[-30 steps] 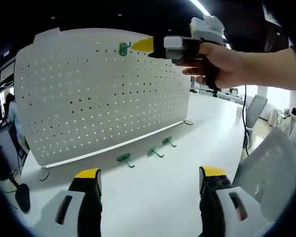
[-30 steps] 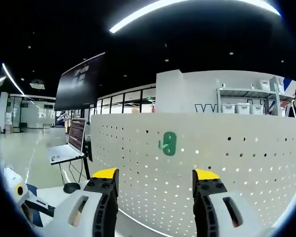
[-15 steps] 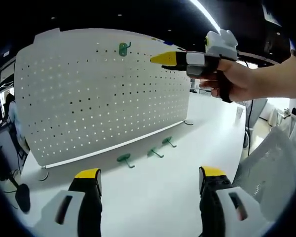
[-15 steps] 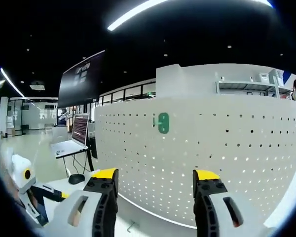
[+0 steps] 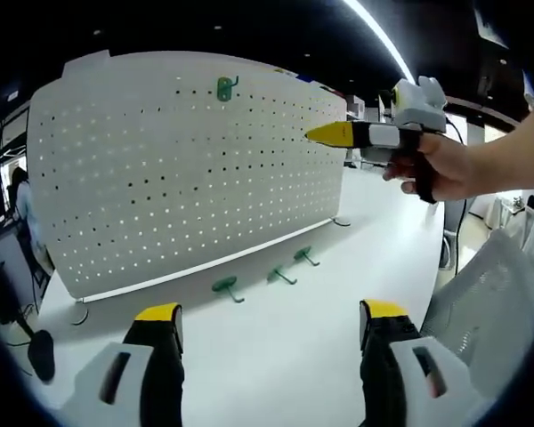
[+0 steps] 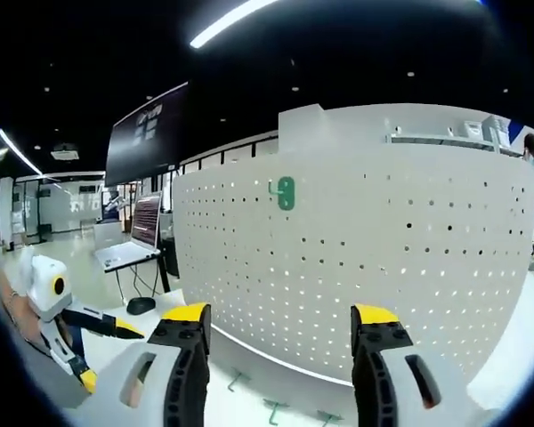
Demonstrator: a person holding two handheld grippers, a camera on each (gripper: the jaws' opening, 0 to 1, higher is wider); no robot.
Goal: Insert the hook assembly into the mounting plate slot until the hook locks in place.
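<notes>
The right tool [image 6: 276, 342] has its jaws wide apart and holds nothing. Ahead of it stands the white pegboard [image 6: 374, 267], upright, with one green hook [image 6: 286, 192] mounted high, above the left jaw.

Dark ceiling [image 6: 338, 53] with light strips [image 6: 240, 13], white table [image 5: 276, 338].

Nothing readable is showing anywhere; the dark hanging screen [image 6: 149, 133] up and left of the right gripper's jaws is carrying pale marks too small to make out.
</notes>
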